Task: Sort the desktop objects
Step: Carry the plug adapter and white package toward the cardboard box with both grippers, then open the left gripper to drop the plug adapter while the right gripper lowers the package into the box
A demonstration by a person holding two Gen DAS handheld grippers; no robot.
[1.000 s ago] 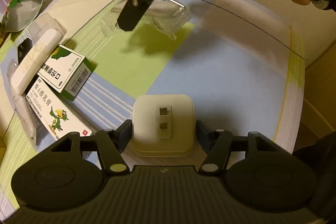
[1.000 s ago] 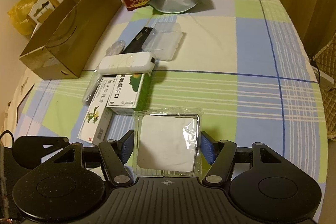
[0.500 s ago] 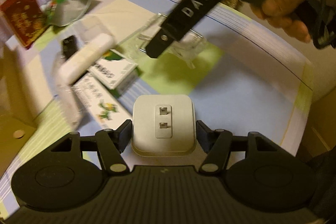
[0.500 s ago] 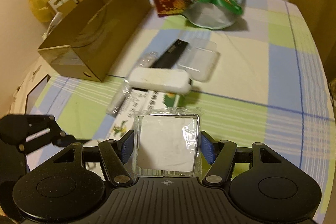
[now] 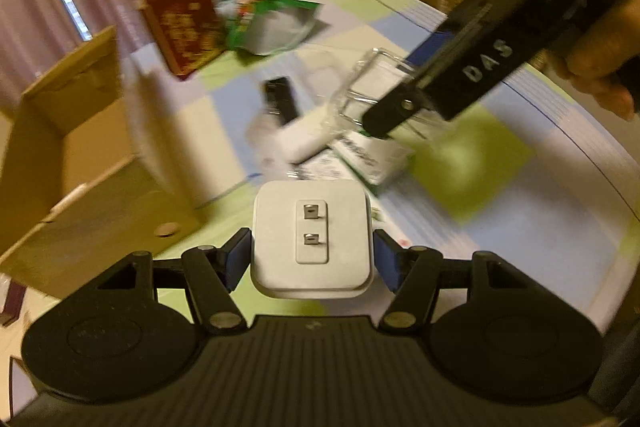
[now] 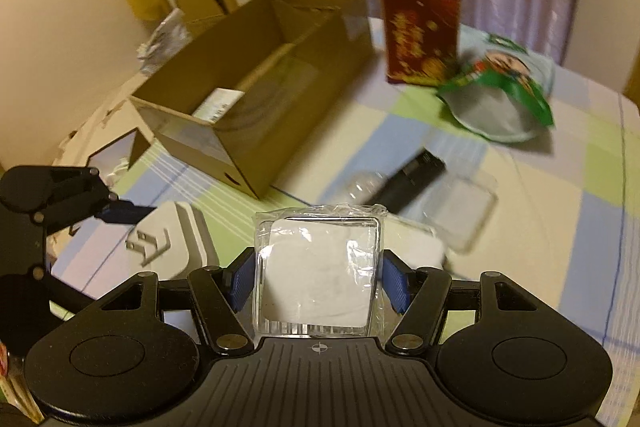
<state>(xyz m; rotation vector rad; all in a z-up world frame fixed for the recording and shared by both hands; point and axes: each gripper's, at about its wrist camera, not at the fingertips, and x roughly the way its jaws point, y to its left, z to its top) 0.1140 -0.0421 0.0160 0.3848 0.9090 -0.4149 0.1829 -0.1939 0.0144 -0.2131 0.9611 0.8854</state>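
Left gripper (image 5: 312, 263) jaws are clamped on a white plug adapter (image 5: 312, 239); right gripper (image 6: 318, 279) jaws are clamped on a clear plastic case (image 6: 318, 273). Both loads are held above the checked tablecloth (image 6: 560, 227). Judged step: carry toward the open cardboard box (image 6: 256, 99). Next move requires clearing its near wall before release.

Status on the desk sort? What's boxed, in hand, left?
Boxed: the cardboard box holds one labelled white item, nothing else visible.
In hand: the left gripper grips a white plug adapter; the right gripper grips a clear plastic case.
Left on the table: black device, red box, green pouch, medicine boxes.
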